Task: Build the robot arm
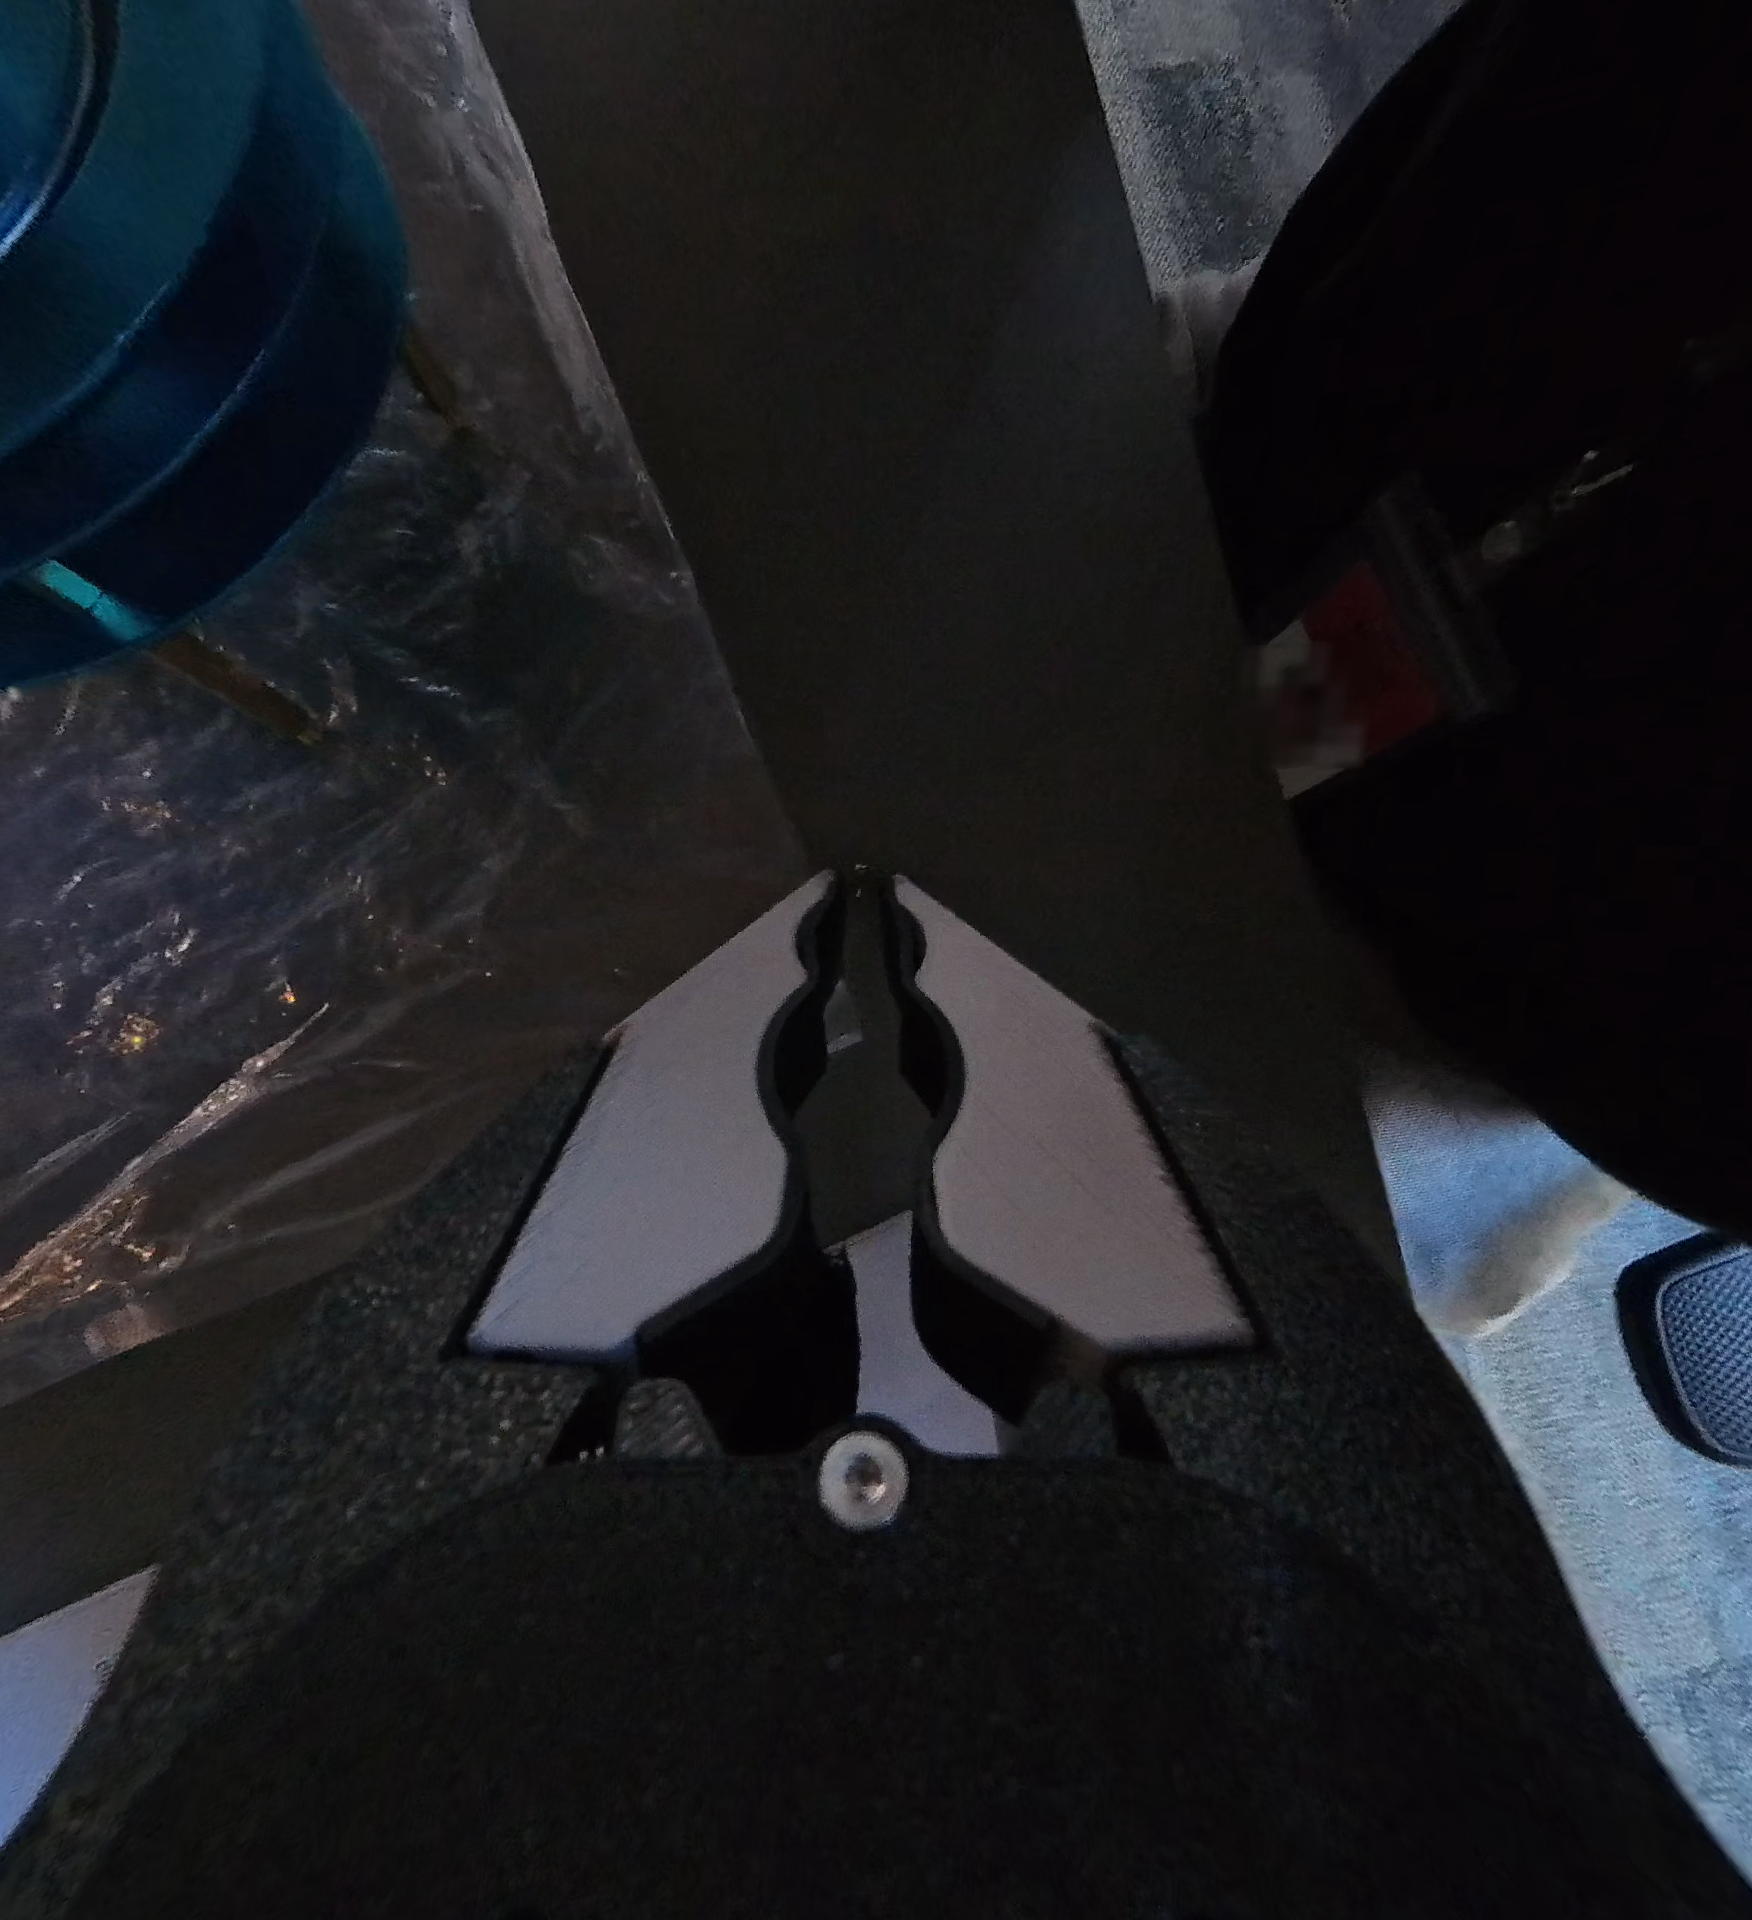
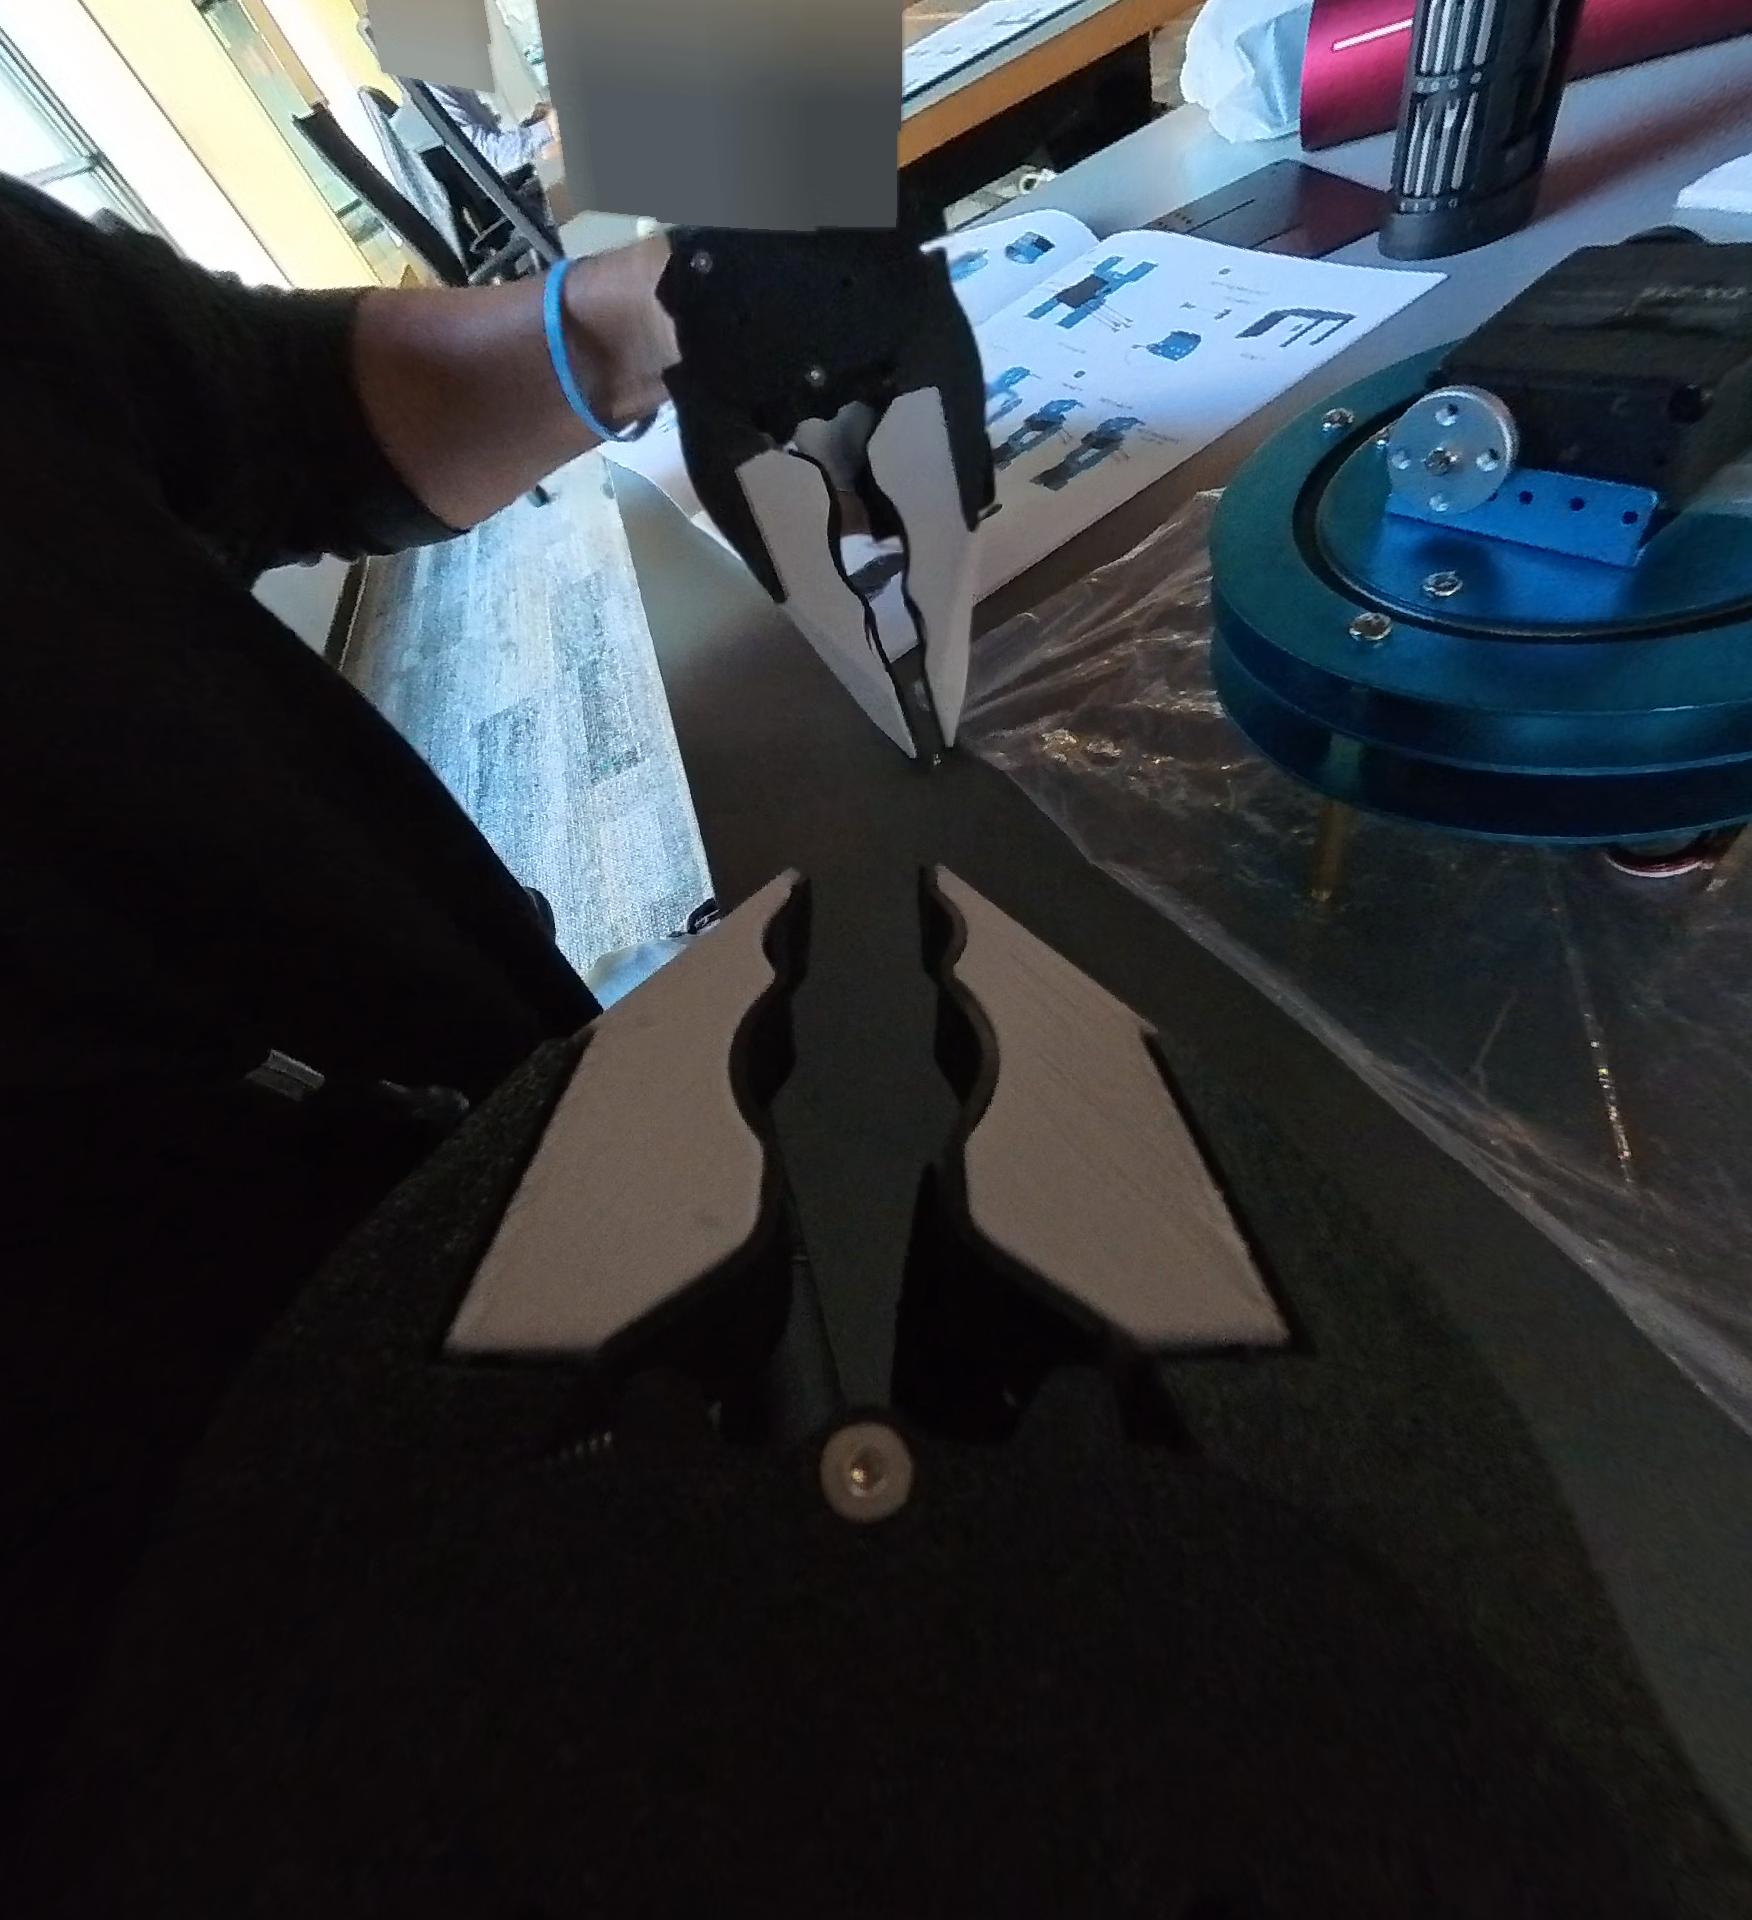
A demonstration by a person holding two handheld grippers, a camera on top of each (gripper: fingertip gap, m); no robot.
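Left gripper [image 2: 929, 753] tips nearly together on tiny dark part, too small to identify, at dark worktop [image 2: 955, 935] edge. Right gripper [image 2: 867, 888] apart, empty, hovering near. Round blue metal turntable base [image 2: 1474, 665] on crinkled plastic sheet [image 2: 1319, 987] beside. Risk: part slips off edge.

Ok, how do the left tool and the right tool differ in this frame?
The left tool has its jaws almost closed; the right tool has them apart with nothing between. The left tool points steeply down, tips at the dark table beside the clear plastic sheet; the right tool lies flatter, aimed along the table toward the left one. Both have pale fingers with wavy black inner edges.
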